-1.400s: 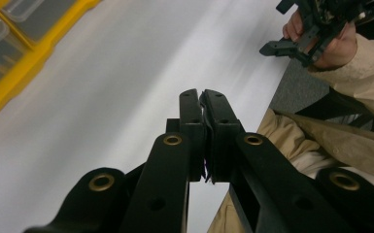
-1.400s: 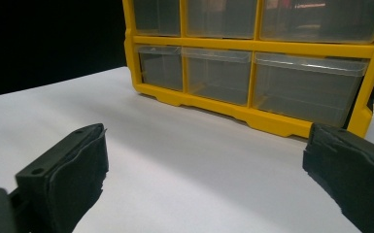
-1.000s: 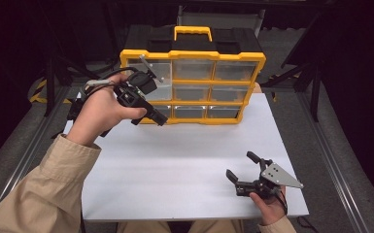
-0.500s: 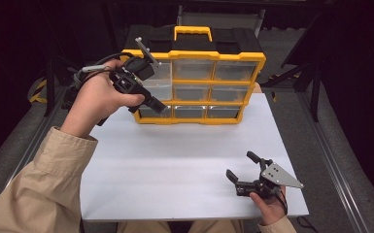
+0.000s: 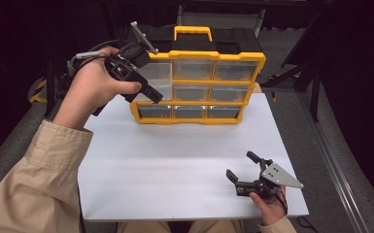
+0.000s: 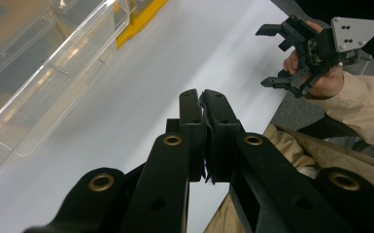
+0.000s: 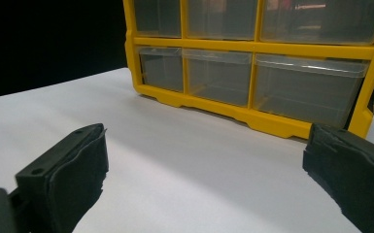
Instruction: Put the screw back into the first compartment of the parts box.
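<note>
A yellow organizer (image 5: pixel 194 103) with clear drawers, a black top and a yellow handle stands at the back of the white table (image 5: pixel 175 160). My left gripper (image 5: pixel 156 98) is held up in front of its left column, shut with nothing between the pads (image 6: pixel 201 94). A clear drawer (image 6: pixel 53 63) lies just beside those jaws, apart from them. My right gripper (image 5: pixel 239 164) rests low at the table's front right, open and empty, facing the organizer (image 7: pixel 252 46). Its pads (image 7: pixel 77 165) stand wide apart. The right gripper (image 6: pixel 268 56) also appears far off in the left gripper view.
Dark metal frames and rails surround the table on both sides. A black chair back (image 5: pixel 218 17) stands behind the organizer. The table's right edge (image 5: pixel 291 160) runs close to my right hand.
My left hand has lifted its shut gripper up and back along the organizer's left column. The right gripper has stayed where it was.
</note>
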A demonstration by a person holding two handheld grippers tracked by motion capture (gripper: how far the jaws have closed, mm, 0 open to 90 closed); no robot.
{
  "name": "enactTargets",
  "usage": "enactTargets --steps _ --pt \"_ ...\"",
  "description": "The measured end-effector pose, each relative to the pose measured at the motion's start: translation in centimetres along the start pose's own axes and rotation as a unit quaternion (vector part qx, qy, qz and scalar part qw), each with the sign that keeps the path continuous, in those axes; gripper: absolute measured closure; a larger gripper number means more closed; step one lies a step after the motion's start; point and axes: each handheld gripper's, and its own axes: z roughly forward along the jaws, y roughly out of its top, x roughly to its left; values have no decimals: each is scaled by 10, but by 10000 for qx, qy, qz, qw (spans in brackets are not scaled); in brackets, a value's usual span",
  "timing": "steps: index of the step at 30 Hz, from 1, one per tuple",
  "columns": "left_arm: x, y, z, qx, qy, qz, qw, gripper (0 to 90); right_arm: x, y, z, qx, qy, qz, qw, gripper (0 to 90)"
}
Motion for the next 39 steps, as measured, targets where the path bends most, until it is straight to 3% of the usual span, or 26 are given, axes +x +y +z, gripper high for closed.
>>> enactTargets --steps 19,29,39 --pt "6 13 -20 -156 226 -207 9994 878 0 0 0 -23 3 3 10000 29" --pt "29 20 -20 -194 495 -404 9978 878 0 0 0 -20 10 0 10000 29" --pt "42 29 -15 -320 696 -368 9964 877 0 1 0 -24 8 -3 10000 29"
